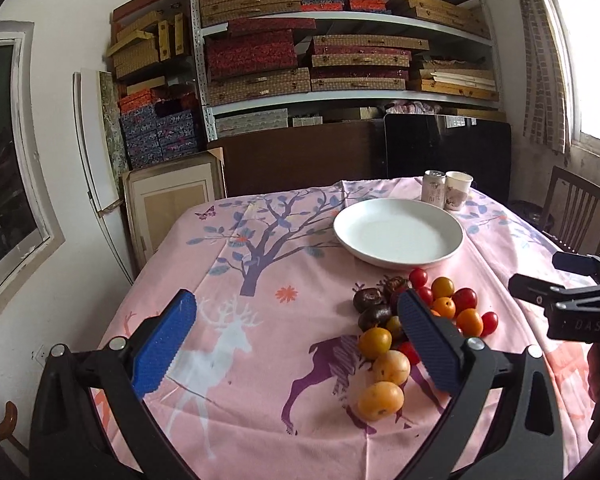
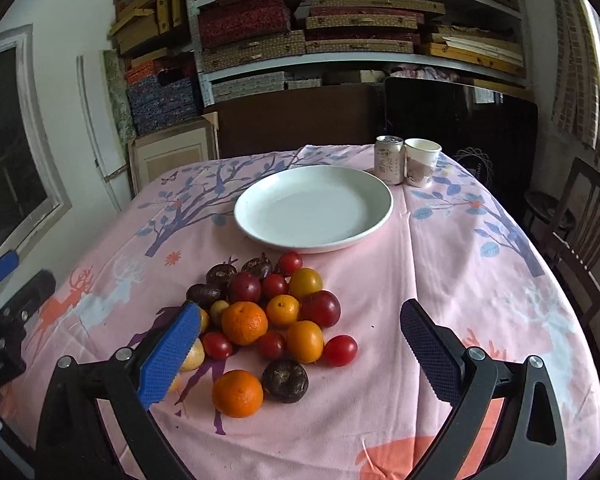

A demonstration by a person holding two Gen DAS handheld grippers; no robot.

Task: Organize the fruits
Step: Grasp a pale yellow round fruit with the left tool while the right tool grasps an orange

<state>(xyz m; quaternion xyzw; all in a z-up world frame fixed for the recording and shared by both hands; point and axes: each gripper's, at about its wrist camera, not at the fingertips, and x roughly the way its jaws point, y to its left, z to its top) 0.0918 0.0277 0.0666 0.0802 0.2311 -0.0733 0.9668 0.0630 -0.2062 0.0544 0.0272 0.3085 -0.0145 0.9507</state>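
Note:
A pile of fruit (image 2: 268,316) lies on the pink tablecloth: oranges, red cherry tomatoes, yellow round fruits and dark brown ones. It also shows in the left wrist view (image 1: 412,328). An empty white plate (image 2: 314,208) stands behind the pile, also seen in the left wrist view (image 1: 398,232). My left gripper (image 1: 300,344) is open and empty, above the cloth to the left of the pile. My right gripper (image 2: 300,352) is open and empty, hovering over the near side of the pile. One orange (image 2: 238,394) and a dark fruit (image 2: 285,380) lie nearest.
A drink can (image 2: 390,160) and a paper cup (image 2: 420,162) stand behind the plate at the table's far edge. A wooden chair (image 2: 580,232) stands to the right. Shelves of boxes (image 2: 340,20) fill the back wall. A window (image 2: 8,148) is on the left.

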